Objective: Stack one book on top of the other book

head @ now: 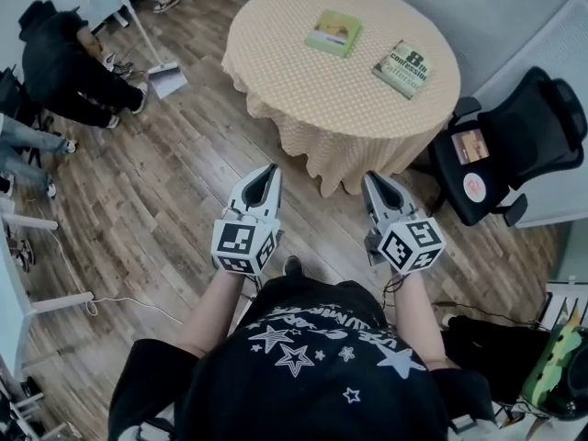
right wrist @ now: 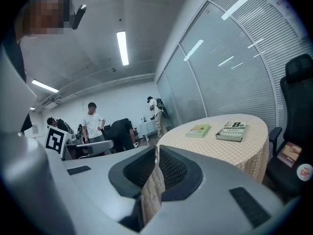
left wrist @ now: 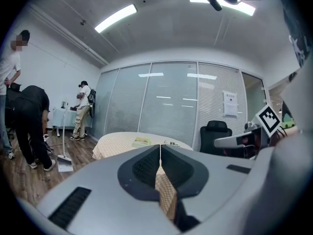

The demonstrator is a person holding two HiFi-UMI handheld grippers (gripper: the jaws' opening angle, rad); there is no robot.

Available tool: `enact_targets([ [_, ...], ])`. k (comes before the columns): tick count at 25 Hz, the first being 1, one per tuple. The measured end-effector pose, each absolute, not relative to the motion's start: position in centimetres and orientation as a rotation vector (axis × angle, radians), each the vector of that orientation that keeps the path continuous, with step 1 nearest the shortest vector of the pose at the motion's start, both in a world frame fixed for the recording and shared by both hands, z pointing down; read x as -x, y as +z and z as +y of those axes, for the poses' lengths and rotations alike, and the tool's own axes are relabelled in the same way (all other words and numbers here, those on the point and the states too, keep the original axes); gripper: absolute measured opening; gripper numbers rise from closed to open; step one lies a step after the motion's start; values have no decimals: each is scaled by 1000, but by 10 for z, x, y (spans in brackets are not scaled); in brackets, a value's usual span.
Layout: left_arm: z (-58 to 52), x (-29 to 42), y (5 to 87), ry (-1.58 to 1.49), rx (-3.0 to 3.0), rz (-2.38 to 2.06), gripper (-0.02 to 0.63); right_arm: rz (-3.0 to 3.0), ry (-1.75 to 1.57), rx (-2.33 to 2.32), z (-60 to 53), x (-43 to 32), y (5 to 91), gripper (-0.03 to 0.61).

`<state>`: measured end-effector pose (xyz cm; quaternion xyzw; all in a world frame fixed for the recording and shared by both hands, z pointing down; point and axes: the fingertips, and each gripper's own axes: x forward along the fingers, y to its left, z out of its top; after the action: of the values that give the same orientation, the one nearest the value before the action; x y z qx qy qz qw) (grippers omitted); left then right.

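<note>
Two books lie apart on the round table (head: 276, 72) with its cream cloth: a light green book (head: 333, 33) (right wrist: 198, 130) (left wrist: 142, 141) toward the far side and a darker book with a large "8" (head: 404, 69) (right wrist: 232, 131) to its right. Both grippers hover over the wooden floor, short of the table's near edge. My left gripper (head: 268, 172) (left wrist: 160, 148) is shut and holds nothing. My right gripper (head: 372, 179) (right wrist: 157, 150) is shut too, with nothing between its jaws.
A black office chair (head: 514, 145) stands right of the table. People (head: 64, 62) stand and bend at the left by a desk, with a dustpan (head: 165, 79) on the floor. Glass walls with blinds (left wrist: 181, 106) lie beyond the table.
</note>
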<state>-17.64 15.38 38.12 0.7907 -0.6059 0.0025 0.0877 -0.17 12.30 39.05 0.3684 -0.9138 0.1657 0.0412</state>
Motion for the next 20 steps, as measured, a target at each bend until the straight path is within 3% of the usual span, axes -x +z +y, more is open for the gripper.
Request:
enact_targets([
  [20,107,207,372,48,-2306,-1940,15,-2847,546,-1030,52,32,397,40],
])
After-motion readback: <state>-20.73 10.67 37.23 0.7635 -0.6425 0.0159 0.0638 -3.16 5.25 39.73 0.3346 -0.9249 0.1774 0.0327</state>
